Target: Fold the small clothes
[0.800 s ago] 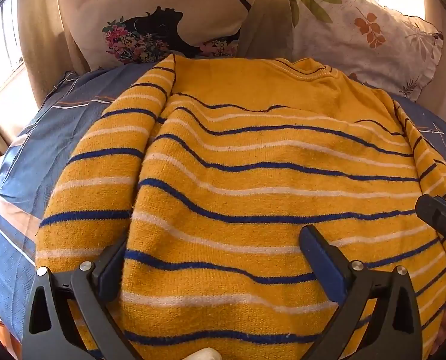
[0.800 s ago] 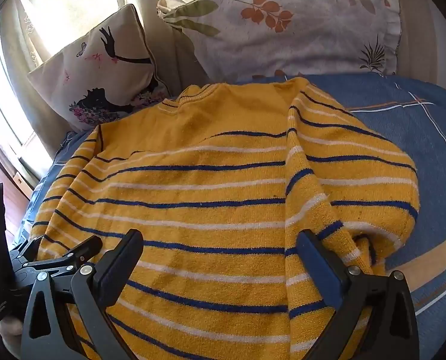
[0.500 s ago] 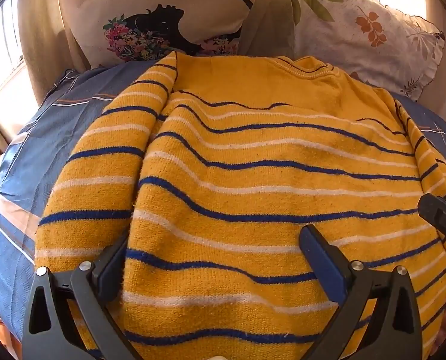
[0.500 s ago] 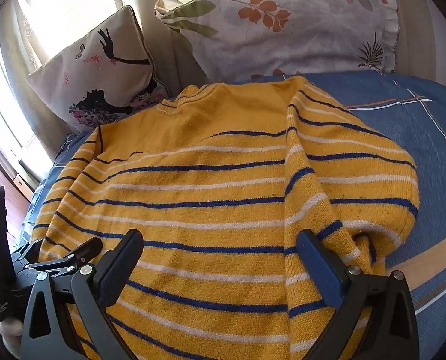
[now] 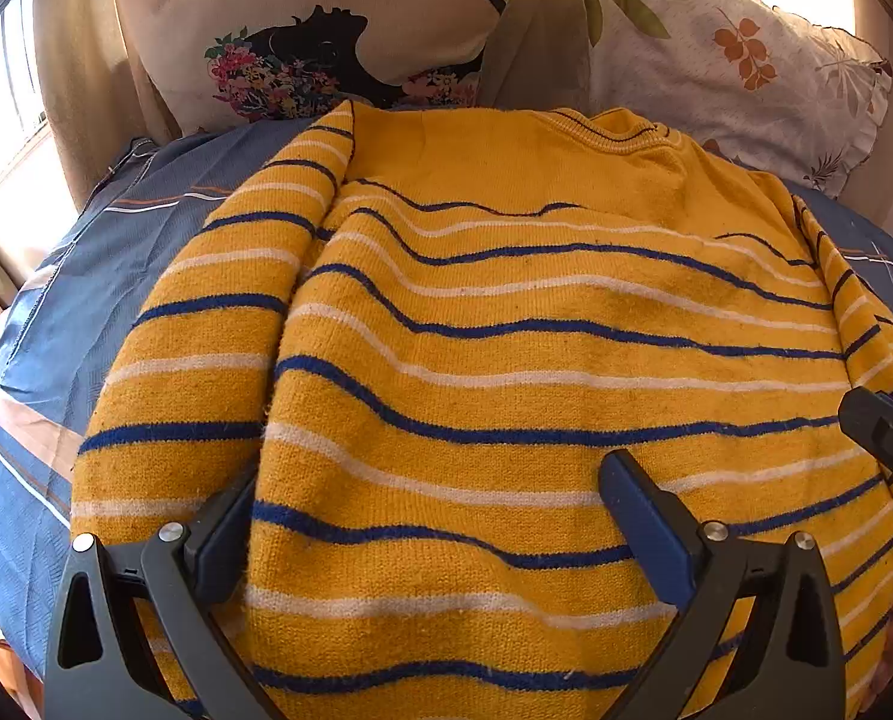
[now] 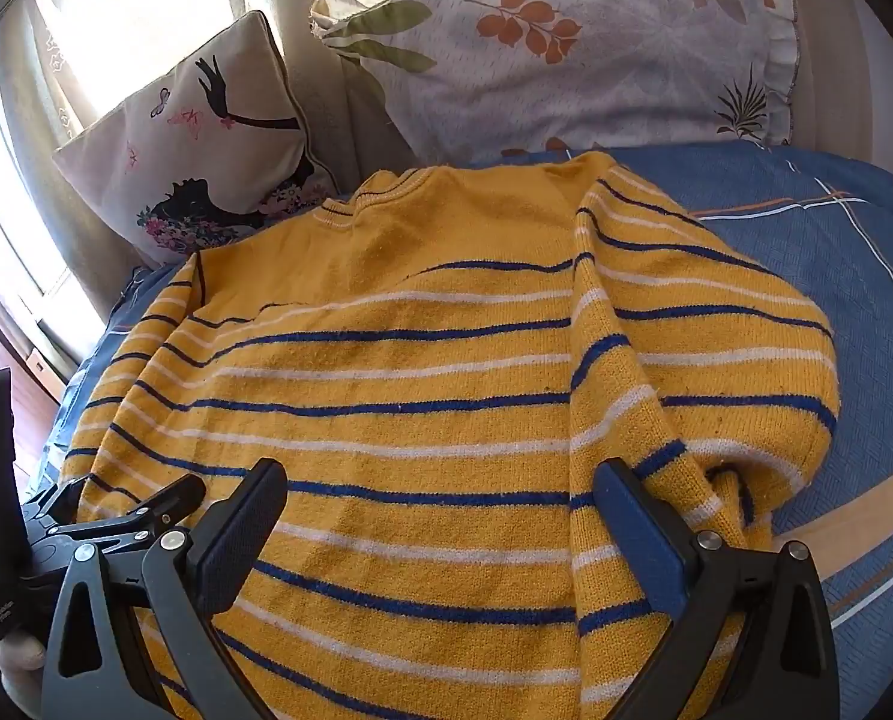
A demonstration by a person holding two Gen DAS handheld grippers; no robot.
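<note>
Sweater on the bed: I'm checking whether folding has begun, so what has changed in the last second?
Nothing visibly changed: the sweater lies flat on the bedsheet, and the left gripper and right gripper remain open above it, holding nothing.

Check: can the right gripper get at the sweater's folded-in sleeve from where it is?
Probably yes. The right gripper is open over the sweater, its right finger beside the sleeve, and nothing lies between them.
</note>
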